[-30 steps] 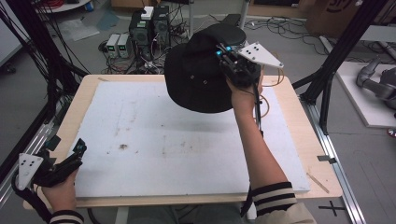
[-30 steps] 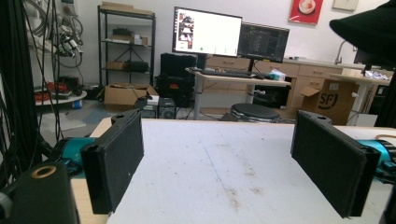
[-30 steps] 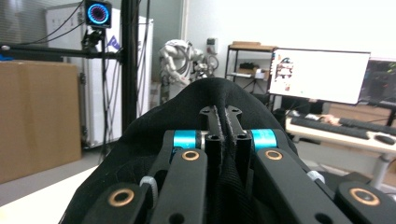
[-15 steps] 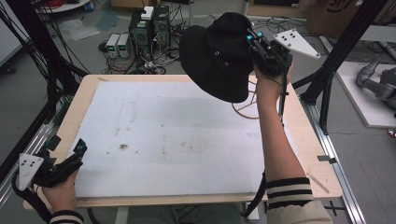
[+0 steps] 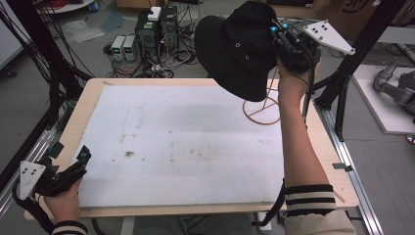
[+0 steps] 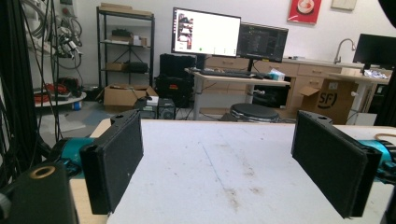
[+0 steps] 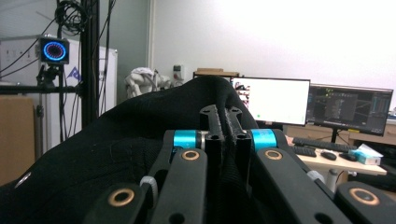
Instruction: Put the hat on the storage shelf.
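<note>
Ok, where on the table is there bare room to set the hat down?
Nearly the whole white mat is bare, from the left gripper at the near-left corner across to the right forearm. Crowded only at the far right: the wire stand under the hat.

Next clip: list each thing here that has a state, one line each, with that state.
Hat: off the table, held up at the far right, pinched by the right gripper.
Right gripper: shut on the hat.
Left gripper: open, holding nothing, at the table's near left corner.
Stand: upright on the table under the hat, bare.
Mat: flat on the table, stained.
</note>
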